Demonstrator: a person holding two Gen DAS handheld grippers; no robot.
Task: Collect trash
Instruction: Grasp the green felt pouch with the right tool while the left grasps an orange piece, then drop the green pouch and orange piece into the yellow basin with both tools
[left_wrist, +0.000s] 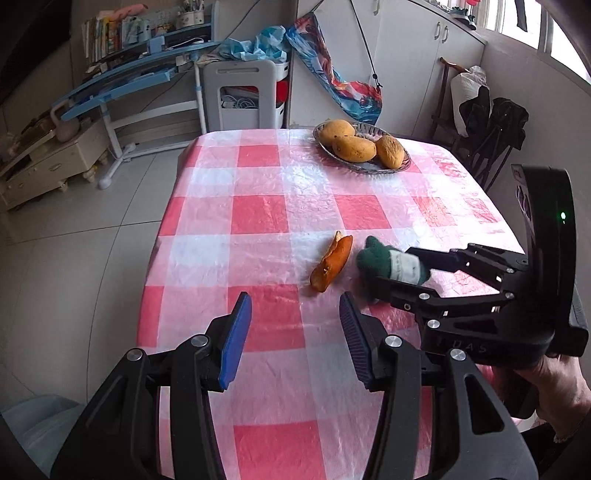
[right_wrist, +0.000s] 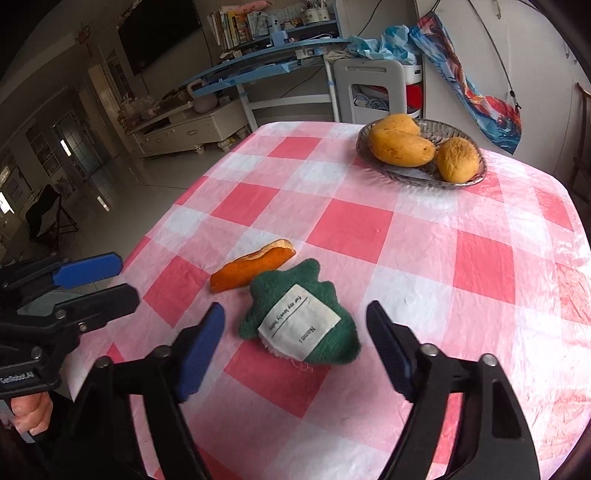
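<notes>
An orange peel (left_wrist: 331, 261) lies on the red-and-white checked tablecloth (left_wrist: 258, 214); it also shows in the right wrist view (right_wrist: 253, 268). A green knitted toy with a white label (right_wrist: 301, 325) lies right beside it, also seen in the left wrist view (left_wrist: 391, 263). My right gripper (right_wrist: 295, 332) is open, its fingers either side of the toy without closing on it. It shows in the left wrist view (left_wrist: 402, 269) reaching in from the right. My left gripper (left_wrist: 295, 314) is open and empty, just short of the peel.
A glass dish (left_wrist: 402, 164) with three mangoes (left_wrist: 354, 147) stands at the table's far side; it also shows in the right wrist view (right_wrist: 421, 173). The table's left edge (left_wrist: 155, 258) drops to a tiled floor. A blue desk (left_wrist: 140, 70) and white cart (left_wrist: 243, 92) stand beyond.
</notes>
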